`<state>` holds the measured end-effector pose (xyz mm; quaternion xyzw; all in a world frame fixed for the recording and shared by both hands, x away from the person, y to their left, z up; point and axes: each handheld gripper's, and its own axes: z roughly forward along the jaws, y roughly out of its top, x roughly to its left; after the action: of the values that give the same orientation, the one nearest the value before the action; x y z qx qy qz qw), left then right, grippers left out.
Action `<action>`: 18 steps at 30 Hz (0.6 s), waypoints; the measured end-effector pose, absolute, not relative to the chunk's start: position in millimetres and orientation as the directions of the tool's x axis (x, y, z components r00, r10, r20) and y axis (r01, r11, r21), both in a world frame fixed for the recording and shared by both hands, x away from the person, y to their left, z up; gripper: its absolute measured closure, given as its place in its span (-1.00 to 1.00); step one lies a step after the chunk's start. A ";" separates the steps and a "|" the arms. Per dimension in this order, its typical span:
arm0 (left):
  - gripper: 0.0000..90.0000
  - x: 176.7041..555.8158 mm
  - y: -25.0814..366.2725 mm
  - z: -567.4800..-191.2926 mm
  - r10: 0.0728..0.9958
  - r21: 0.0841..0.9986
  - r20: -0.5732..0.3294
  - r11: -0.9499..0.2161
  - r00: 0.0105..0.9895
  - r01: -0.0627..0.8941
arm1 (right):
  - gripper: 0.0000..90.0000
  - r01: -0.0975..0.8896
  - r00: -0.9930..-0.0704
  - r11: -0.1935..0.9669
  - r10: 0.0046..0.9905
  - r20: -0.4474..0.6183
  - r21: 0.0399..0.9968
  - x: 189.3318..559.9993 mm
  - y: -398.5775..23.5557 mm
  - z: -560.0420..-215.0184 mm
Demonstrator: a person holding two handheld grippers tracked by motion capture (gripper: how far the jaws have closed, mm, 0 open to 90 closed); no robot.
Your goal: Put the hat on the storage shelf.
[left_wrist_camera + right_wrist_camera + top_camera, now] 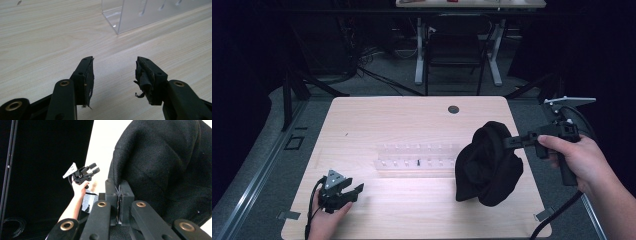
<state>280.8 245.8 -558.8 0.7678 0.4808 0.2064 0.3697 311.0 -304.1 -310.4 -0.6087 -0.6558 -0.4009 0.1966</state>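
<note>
High view: a light wooden table (412, 120) in a dark room, with a black cloth (487, 165) held above its right part.

The table has a pale wood grain, rounded corners and a small round hole (453, 109) near its far edge; a grey floor lies around it, and behind it stand a dark chair (454, 55) and the white legs of another desk (419, 50). A clear plastic rack (417, 160), long and low, lies at the middle of the table. The right gripper (507, 142) has its jaws pressed together on an edge of the cloth, which is soft, thick and matt and hangs in rounded folds near the right end of the rack. The left gripper (354, 191) rests low at the near left of the table, its jaws apart with nothing between them; in the left gripper view its pads (143, 77) look worn and frayed.
</note>
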 end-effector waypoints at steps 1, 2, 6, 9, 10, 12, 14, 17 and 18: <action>0.09 281.0 245.9 -558.8 0.890 0.766 -0.037 -0.266 0.454 0.585 | 0.97 0.955 -0.184 -0.065 0.640 0.746 0.291 311.2 -303.9 -309.6; 0.09 281.0 245.9 -558.8 0.890 0.766 -0.037 -0.267 0.454 0.585 | 0.97 0.954 -0.185 -0.067 0.638 0.747 0.293 311.5 -303.9 -309.1; 0.09 281.1 245.6 -559.0 0.890 0.766 -0.037 -0.266 0.454 0.586 | 0.97 0.955 -0.183 -0.063 0.642 0.744 0.290 312.2 -304.3 -308.8; 0.09 281.1 245.7 -559.0 0.890 0.765 -0.037 -0.267 0.454 0.586 | 0.97 0.955 -0.177 -0.072 0.641 0.747 0.288 313.1 -304.1 -308.4; 0.09 281.1 245.7 -559.0 0.890 0.765 -0.037 -0.267 0.454 0.586 | 0.97 0.954 -0.182 -0.069 0.640 0.747 0.292 313.3 -303.9 -307.9; 0.09 281.0 245.7 -559.0 0.890 0.765 -0.037 -0.267 0.454 0.586 | 0.97 0.953 -0.181 -0.075 0.636 0.750 0.294 313.5 -303.2 -307.0; 0.09 281.0 245.7 -558.9 0.890 0.765 -0.036 -0.268 0.454 0.586 | 0.97 0.952 -0.187 -0.073 0.633 0.751 0.299 313.8 -302.2 -304.1; 0.09 281.1 245.6 -559.0 0.889 0.765 -0.037 -0.269 0.456 0.586 | 0.97 0.945 -0.211 -0.065 0.626 0.750 0.320 315.1 -299.9 -296.3; 0.09 281.1 245.6 -559.0 0.889 0.765 -0.037 -0.269 0.456 0.586 | 0.97 0.945 -0.211 -0.065 0.626 0.750 0.320 315.1 -299.9 -296.3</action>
<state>281.1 245.6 -559.0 0.7694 0.4793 0.2058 0.3686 315.1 -299.9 -296.3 -0.5984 -0.6565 -0.4178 0.1907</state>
